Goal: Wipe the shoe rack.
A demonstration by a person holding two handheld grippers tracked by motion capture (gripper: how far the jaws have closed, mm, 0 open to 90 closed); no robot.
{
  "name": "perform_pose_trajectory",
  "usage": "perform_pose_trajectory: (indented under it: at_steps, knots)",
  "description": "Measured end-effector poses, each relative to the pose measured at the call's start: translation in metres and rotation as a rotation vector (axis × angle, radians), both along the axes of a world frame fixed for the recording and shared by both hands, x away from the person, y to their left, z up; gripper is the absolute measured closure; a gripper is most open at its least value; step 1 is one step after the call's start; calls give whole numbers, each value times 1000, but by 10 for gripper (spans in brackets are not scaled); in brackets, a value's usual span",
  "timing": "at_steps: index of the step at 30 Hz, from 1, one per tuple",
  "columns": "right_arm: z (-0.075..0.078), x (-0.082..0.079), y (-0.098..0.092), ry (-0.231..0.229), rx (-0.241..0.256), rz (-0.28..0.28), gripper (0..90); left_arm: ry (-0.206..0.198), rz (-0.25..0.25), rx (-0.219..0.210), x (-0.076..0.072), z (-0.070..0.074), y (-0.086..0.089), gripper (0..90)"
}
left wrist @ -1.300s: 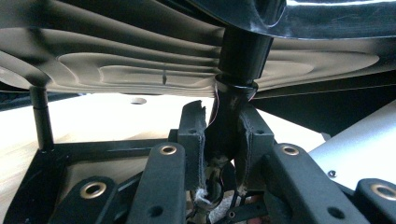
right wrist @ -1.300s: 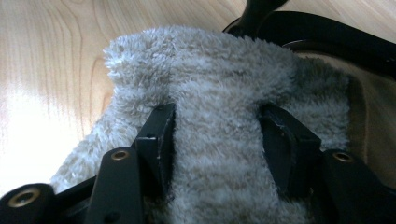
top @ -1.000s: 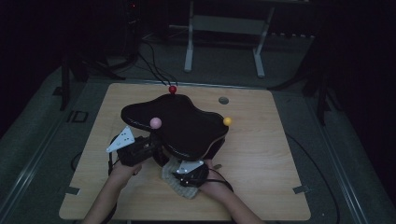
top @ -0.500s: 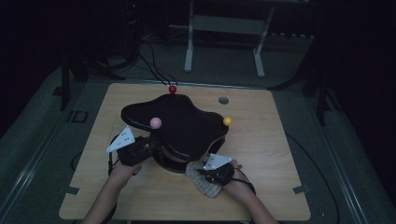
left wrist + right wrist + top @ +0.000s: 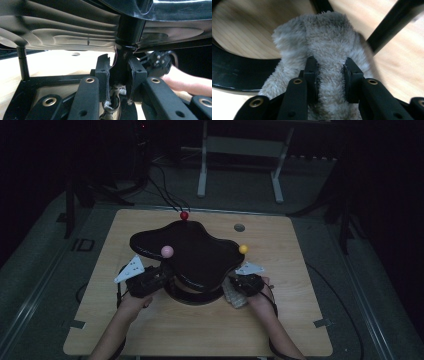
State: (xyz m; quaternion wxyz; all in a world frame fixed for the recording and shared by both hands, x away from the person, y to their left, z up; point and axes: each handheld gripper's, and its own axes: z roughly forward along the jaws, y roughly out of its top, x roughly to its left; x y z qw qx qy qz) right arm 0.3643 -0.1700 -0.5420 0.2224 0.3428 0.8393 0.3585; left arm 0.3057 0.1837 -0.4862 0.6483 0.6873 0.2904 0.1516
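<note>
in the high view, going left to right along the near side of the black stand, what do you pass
Left gripper clamped on the stand's post → black ring base → grey fluffy cloth → right gripper holding that cloth.

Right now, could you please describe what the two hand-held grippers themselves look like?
Both are black. The left gripper and right gripper each have two padded jaws on arms with brass-ringed holes. The left pads look frayed. In the high view each carries a pale three-cornered plate, and dark cables trail back past the forearms.
</note>
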Motion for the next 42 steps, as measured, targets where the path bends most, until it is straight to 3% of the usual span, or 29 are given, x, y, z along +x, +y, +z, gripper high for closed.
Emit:
perform_pose_trajectory:
  at_steps: [3, 5, 7, 12, 15, 17, 22, 27, 31, 34, 37, 42]
  knots:
    - [-2, -7, 6, 26, 40, 59, 703, -2, -4, 2, -1, 0, 0, 745]
    - [-2, -10, 8, 26, 38, 88, 704, -1, -4, 1, -1, 0, 0, 744]
    - [-3, -21, 16, 29, 48, 153, 704, 0, -3, 1, -1, 0, -1, 744]
    - [-5, -37, 25, 36, 83, 205, 704, -2, -3, -2, -1, 0, 0, 744]
    - [-5, -45, 31, 41, 80, 251, 703, -4, 2, 4, -1, 0, -1, 744]
    - [-5, -51, 34, 20, 50, 281, 705, -3, 8, 8, -2, 1, -1, 742]
    - [3, -55, 28, 12, 69, 257, 713, -13, 20, -4, -5, 7, 3, 689]
    - [26, -62, 13, -17, 86, 229, 715, -20, 39, 20, -14, 12, 9, 621]
    - [41, -68, -1, -45, 72, 198, 715, -3, 75, 24, -21, 10, 21, 573]
    - [49, -71, -13, -52, 94, 176, 715, 9, 103, 51, -24, 6, 29, 538]
    - [54, -73, -23, -72, 84, 145, 715, 34, 141, 105, -24, -1, 33, 512]
    - [58, -77, -35, -78, 114, 96, 715, 61, 180, 169, -19, -17, 31, 514]
